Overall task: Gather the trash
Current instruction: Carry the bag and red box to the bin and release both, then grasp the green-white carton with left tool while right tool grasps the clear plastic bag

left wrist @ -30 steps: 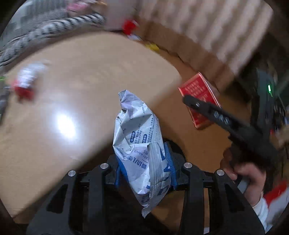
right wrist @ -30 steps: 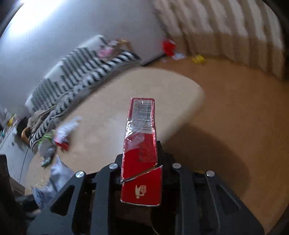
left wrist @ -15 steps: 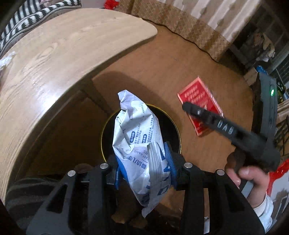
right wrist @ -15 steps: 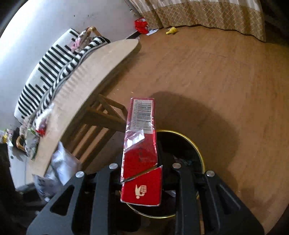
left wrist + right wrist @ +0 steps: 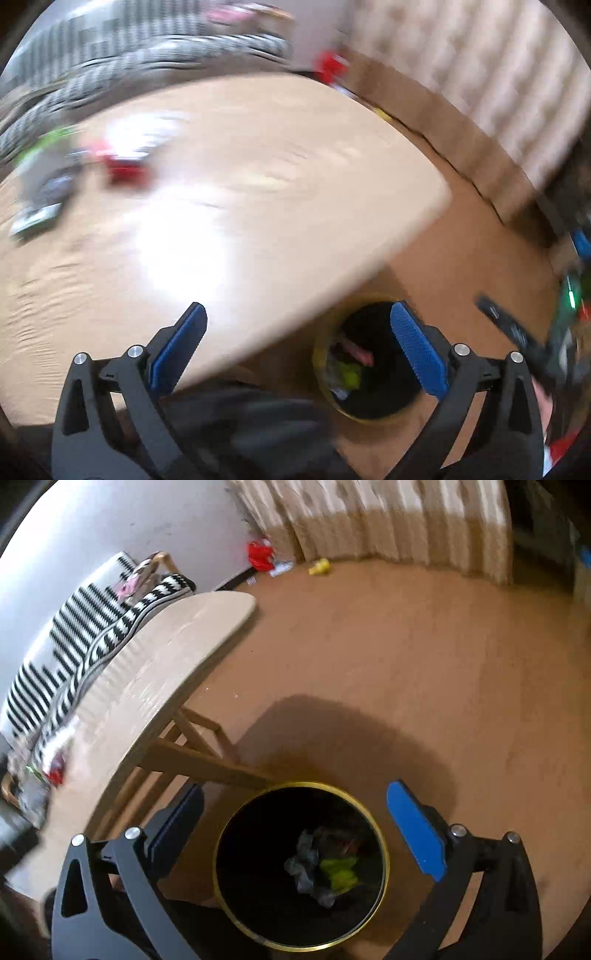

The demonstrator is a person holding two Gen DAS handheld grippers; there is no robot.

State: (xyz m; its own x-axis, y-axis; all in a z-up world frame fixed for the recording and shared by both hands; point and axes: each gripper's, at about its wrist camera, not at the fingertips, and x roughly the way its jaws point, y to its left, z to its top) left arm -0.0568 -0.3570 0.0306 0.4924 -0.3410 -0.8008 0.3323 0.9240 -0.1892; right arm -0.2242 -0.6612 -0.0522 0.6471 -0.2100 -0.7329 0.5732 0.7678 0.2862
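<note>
Both jaws have just been opening and now stand released with nothing between them: the left gripper (image 5: 297,349) no longer holds the white-and-blue bag, and the right gripper (image 5: 295,825) no longer holds the red carton. Crumpled grey, yellow-green and reddish trash (image 5: 325,864) lies at the bottom of the black bin (image 5: 382,843) with the gold rim; whether the bag and carton are among it cannot be told.

At the far left edge of the wooden counter (image 5: 258,177), blurred wrappers (image 5: 122,158) in red, white, green and grey lie on top. The middle of the counter is bare and glares with light. Its rounded right end overhangs the floor (image 5: 424,657), and the bin stands on the floor just beside that end, close to the counter's slanted legs (image 5: 207,764).

Behind the counter runs a black-and-white striped sofa (image 5: 55,653). To the right the floor is open up to the curtain (image 5: 388,524), where a red scrap (image 5: 260,555) and a yellow scrap (image 5: 319,566) lie at the foot of the wall.
</note>
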